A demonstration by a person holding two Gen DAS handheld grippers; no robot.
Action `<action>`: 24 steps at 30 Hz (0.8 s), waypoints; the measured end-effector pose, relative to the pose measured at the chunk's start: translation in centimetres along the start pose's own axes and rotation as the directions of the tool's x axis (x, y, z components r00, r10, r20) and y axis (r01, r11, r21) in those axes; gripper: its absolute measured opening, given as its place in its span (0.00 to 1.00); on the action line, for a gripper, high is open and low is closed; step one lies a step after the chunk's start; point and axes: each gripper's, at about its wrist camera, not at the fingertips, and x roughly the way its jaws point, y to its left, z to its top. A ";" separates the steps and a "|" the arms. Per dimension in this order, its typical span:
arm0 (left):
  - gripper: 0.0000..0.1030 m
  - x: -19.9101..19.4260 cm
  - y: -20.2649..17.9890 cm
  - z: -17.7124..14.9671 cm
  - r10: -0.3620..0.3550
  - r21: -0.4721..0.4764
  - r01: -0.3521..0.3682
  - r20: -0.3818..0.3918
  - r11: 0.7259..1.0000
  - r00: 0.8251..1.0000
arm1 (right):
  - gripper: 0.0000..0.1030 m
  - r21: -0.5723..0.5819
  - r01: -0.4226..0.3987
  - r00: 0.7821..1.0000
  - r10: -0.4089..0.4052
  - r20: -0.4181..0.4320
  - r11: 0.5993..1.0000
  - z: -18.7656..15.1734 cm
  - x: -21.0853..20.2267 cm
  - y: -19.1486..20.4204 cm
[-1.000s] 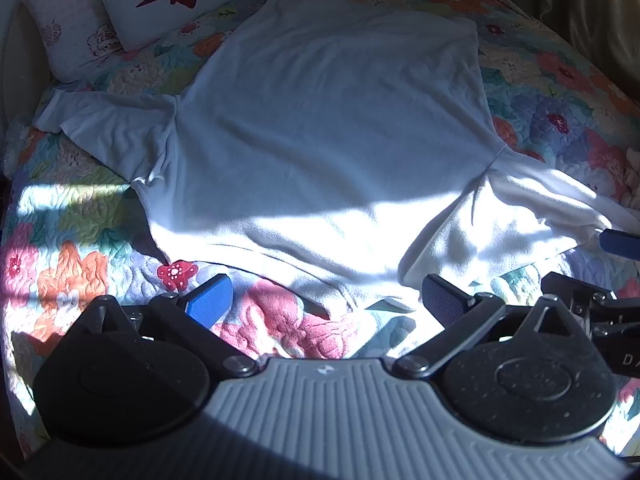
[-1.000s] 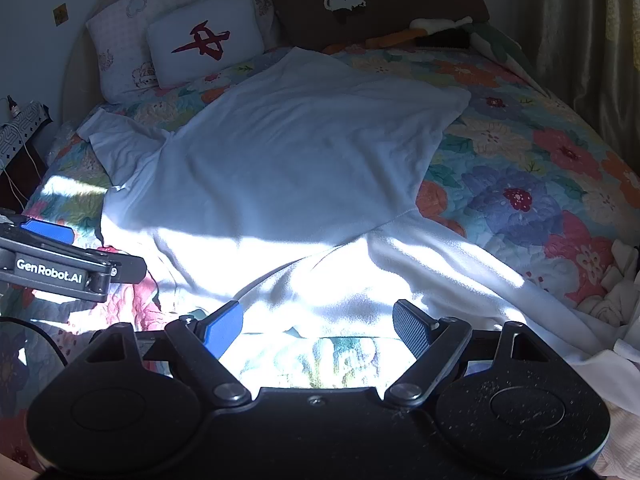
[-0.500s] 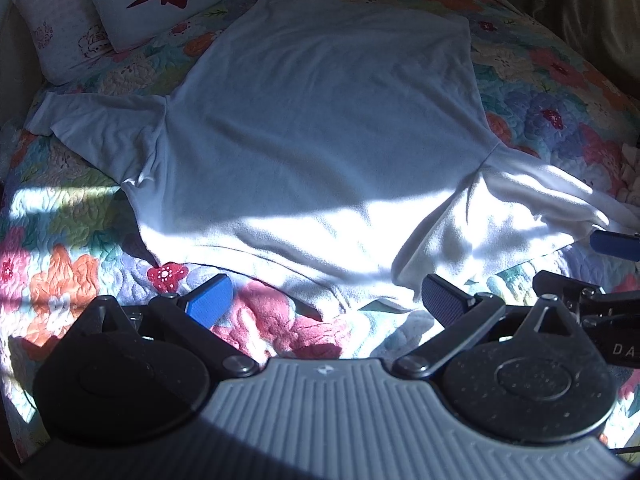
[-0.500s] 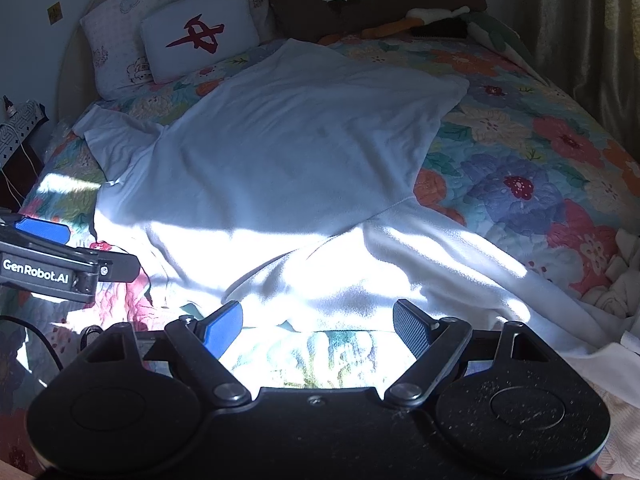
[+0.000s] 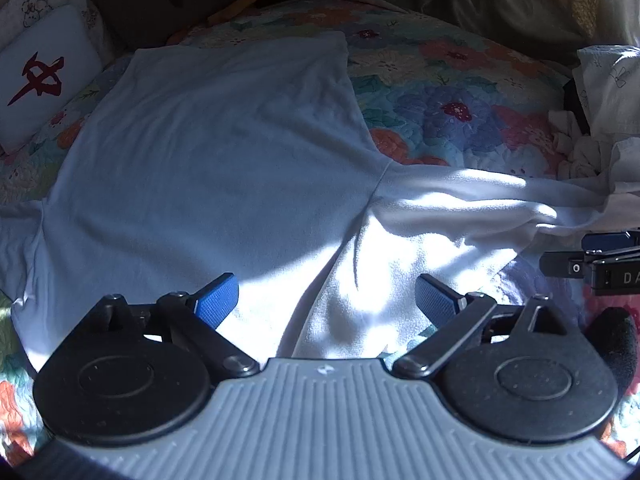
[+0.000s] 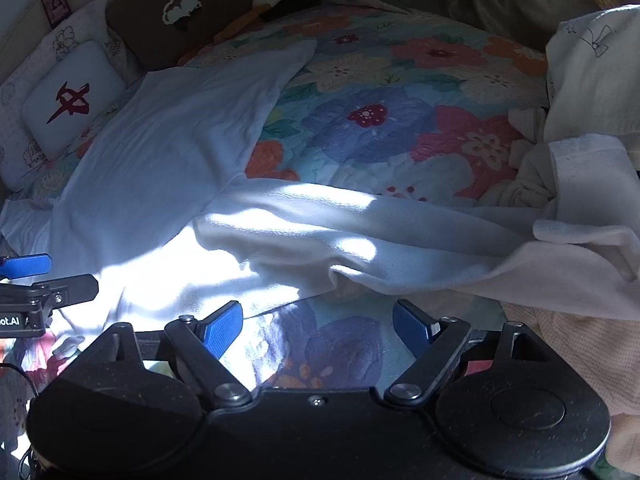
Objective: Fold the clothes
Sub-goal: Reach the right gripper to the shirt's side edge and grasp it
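A pale blue-white T-shirt lies spread flat on the floral quilt, hem toward the pillows, its right sleeve stretching right in sunlight. It also shows in the right wrist view, with the sleeve across the middle. My left gripper is open and empty, hovering over the shirt's shoulder area near the sleeve seam. My right gripper is open and empty, just below the sleeve's near edge over bare quilt. Each gripper shows at the edge of the other's view.
The floral quilt covers the bed. A white pillow with a red mark and a brown pillow lie at the head. A heap of white and cream clothes lies at the right. Curtains hang behind.
Both grippers have moved to the right and closer to the shirt. The left one now hovers over the shirt's shoulder, the right one near the right sleeve. Both stay open.
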 end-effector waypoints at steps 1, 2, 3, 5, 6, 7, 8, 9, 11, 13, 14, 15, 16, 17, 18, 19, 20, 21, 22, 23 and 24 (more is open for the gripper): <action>0.93 0.7 -0.8 0.3 -0.025 0.012 0.025 -0.004 1.000 1.000 | 0.83 0.033 0.007 1.000 -0.007 0.005 0.999 -0.1 -0.1 -1.0; 0.93 1.4 -1.5 0.6 -0.046 0.025 0.046 -0.010 0.999 0.999 | 0.83 0.069 0.016 1.000 -0.017 0.012 0.998 -0.1 -0.2 -2.1; 0.93 2.0 -2.3 0.8 -0.053 0.043 0.054 -0.019 0.998 0.998 | 0.83 0.101 0.026 0.999 -0.028 0.021 0.995 -0.2 -0.3 -3.0; 0.93 3.2 -3.4 0.9 -0.038 0.081 0.041 -0.039 0.996 0.999 | 0.83 0.156 0.050 0.998 -0.057 0.039 0.986 -0.4 -0.5 -4.5; 0.93 4.0 -3.9 1.0 -0.028 0.095 0.034 -0.057 0.995 0.998 | 0.83 0.182 0.062 0.996 -0.072 0.050 0.981 -0.5 -0.5 -5.1; 0.93 4.6 -3.9 0.9 -0.024 0.092 0.031 -0.081 0.995 0.996 | 0.83 0.203 0.069 0.994 -0.084 0.064 0.977 -0.5 -0.5 -5.6; 0.93 5.4 -3.7 0.8 -0.019 0.080 0.029 -0.119 0.996 0.993 | 0.83 0.224 0.073 0.992 -0.093 0.081 0.972 -0.6 -0.5 -6.1; 0.87 6.1 -3.4 0.6 -0.016 0.067 0.026 -0.153 0.997 0.988 | 0.84 0.241 0.065 0.991 -0.091 0.101 0.968 -0.7 -0.3 -6.5; 0.75 7.3 -2.6 0.1 -0.011 0.040 0.019 -0.206 0.999 0.978 | 0.86 0.264 0.035 0.988 -0.074 0.138 0.964 -0.9 0.5 -7.3; 0.71 7.7 -1.8 -0.2 -0.031 0.013 0.034 -0.221 0.999 0.975 | 0.86 0.277 0.034 0.986 -0.078 0.150 0.960 -0.7 1.5 -7.6; 0.67 7.6 -1.3 -0.1 -0.043 0.005 0.045 -0.220 0.999 0.974 | 0.86 0.275 0.037 0.984 -0.083 0.157 0.961 -0.6 1.9 -7.5; 0.61 7.4 -0.7 0.1 -0.055 0.000 0.057 -0.223 0.998 0.973 | 0.83 0.257 0.047 0.982 -0.092 0.167 0.965 -0.4 2.2 -7.3; 0.60 7.1 -0.1 0.4 -0.070 -0.004 0.071 -0.225 0.997 0.972 | 0.69 0.228 0.061 0.978 -0.103 0.180 0.972 -0.1 2.3 -6.8; 0.60 6.7 0.6 0.8 -0.095 -0.008 0.095 -0.221 0.995 0.971 | 0.59 0.196 0.068 0.976 -0.106 0.192 0.978 0.3 2.4 -6.4; 0.61 6.1 1.6 1.4 -0.129 -0.011 0.130 -0.213 0.992 0.968 | 0.29 0.159 0.073 0.976 -0.104 0.193 0.985 0.9 2.5 -5.8; 0.61 5.4 2.6 2.0 -0.155 -0.011 0.156 -0.202 0.988 0.967 | 0.12 0.123 0.081 0.976 -0.103 0.190 0.989 1.6 2.5 -5.3; 0.61 4.5 3.8 2.6 -0.163 -0.006 0.165 -0.182 0.986 0.970 | 0.11 0.086 0.088 0.977 -0.103 0.188 0.992 2.3 2.6 -4.7; 0.62 3.6 4.8 3.1 -0.160 0.001 0.163 -0.163 0.987 0.974 | 0.08 0.048 0.094 0.976 -0.101 0.191 0.994 2.9 2.6 -4.1; 0.63 2.8 6.0 3.7 -0.156 0.008 0.159 -0.148 0.987 0.977 | 0.08 -0.001 0.094 0.974 -0.091 0.207 0.996 3.7 2.4 -3.2; 0.63 1.9 7.3 4.4 -0.153 0.019 0.157 -0.136 0.987 0.979 | 0.08 -0.062 0.088 0.971 -0.072 0.226 0.994 4.7 1.9 -2.0; 0.63 1.2 8.6 5.0 -0.156 0.031 0.161 -0.128 0.987 0.980 | 0.08 -0.117 0.079 0.969 -0.049 0.244 0.990 5.6 1.4 -0.8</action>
